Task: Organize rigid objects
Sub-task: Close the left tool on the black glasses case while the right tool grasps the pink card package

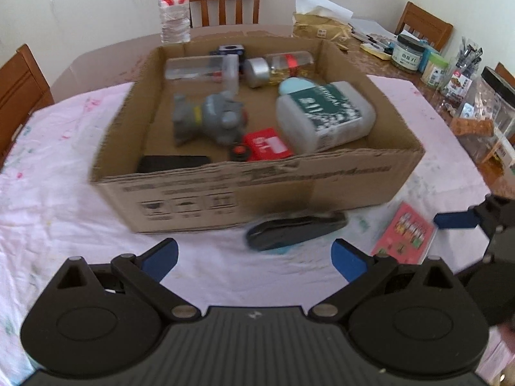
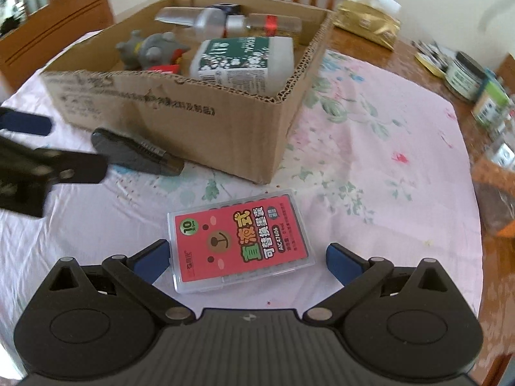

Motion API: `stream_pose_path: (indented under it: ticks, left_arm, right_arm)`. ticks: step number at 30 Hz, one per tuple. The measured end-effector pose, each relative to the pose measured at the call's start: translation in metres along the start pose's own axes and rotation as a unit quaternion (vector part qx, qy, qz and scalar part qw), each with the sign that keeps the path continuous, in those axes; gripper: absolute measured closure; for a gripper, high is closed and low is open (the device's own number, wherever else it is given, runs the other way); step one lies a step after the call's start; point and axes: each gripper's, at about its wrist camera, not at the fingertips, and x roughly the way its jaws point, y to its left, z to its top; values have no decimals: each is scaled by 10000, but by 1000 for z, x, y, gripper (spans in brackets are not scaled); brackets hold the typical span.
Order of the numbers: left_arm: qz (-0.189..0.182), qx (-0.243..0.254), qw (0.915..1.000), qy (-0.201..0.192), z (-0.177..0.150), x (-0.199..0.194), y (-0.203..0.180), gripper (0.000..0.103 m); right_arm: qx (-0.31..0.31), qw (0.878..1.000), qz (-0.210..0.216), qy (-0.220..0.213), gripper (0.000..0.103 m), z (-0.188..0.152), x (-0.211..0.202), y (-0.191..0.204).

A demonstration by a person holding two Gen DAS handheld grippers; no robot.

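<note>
Sitting mid-frame in the left wrist view, on the pink floral cloth [image 2: 370,148] over the counter [image 2: 418,51]: an open cardboard box [image 1: 199,199], packed with rigid things. Along its far wall, a clear plastic case [image 1: 201,69] lying flat, beside it a clear bottle with a silver cap [image 1: 280,66] on its side, and a small dark blue item [image 1: 230,49] behind both, too blurred to name. Centre of the box, a grey toy figure [image 1: 209,117]; to its right, a large white bottle with a green label [image 1: 325,114] lying down. At the near wall, a red box [image 1: 267,144], a small black-and-red round piece [image 1: 239,151], and a flat black object [image 1: 173,162] in the near-left corner.

Outside the box, touching or just beside its near wall, a dark grey stapler-like tool [image 1: 296,230]. Lower right of that view, a clear flat case with a pink printed card [image 2: 241,241], lying flat on the cloth.

Left tongs [image 1: 254,259]: spread wide, holding nothing, hovering low over the cloth short of the grey tool. Right tongs [image 2: 248,260]: likewise wide apart and empty, blue pads [image 2: 154,259] flanking the near end of the pink case, left pad close to its edge, contact unclear.

Upper right, jars [image 1: 407,53] and clutter on bare wood; upper left, a water bottle [image 1: 173,6] behind the box.
</note>
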Motion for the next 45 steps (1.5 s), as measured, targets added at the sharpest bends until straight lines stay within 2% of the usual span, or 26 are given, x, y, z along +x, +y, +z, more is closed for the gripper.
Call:
stream_pose_path:
  ticks: [3,6,10,17,23,26,37,45]
  left_arm:
    - [20,-144,9999,-9,0,7,-12,2]
    - [229,-251,9994,-94,0,14,-23,2]
    - [256,-366,9989,-128,2,22,-31,2]
    - [596,-300,9977,-108,6,37,-41,3]
    - [603,-481,9970,-34,6,38,-39,6]
    - [498,-584,9970,-2,7,39,-36,14]
    - [466,-447,9979,98,-2,30,-15,14]
    - [426,-351,9985,72,-18,18,14,14]
  right_arm:
    - [-143,9998,90,-44,0,0,0,-4]
    - [-214,9996,132,-98,0,-1,-2,-4]
    - [-289,9993,181,-173,0,-3,-2,-5]
    - [-322,9990,206,-221,0,-3,-2,-5]
    - [-292,9991,188,-240,0,-4,-3,-5]
    - [-261,9992,167,-246,0,-3,-3,-5]
    - [-163,9996,110,-179,0,-1,-1,-1]
    - [-458,9985,278,-113,0,4,1,15]
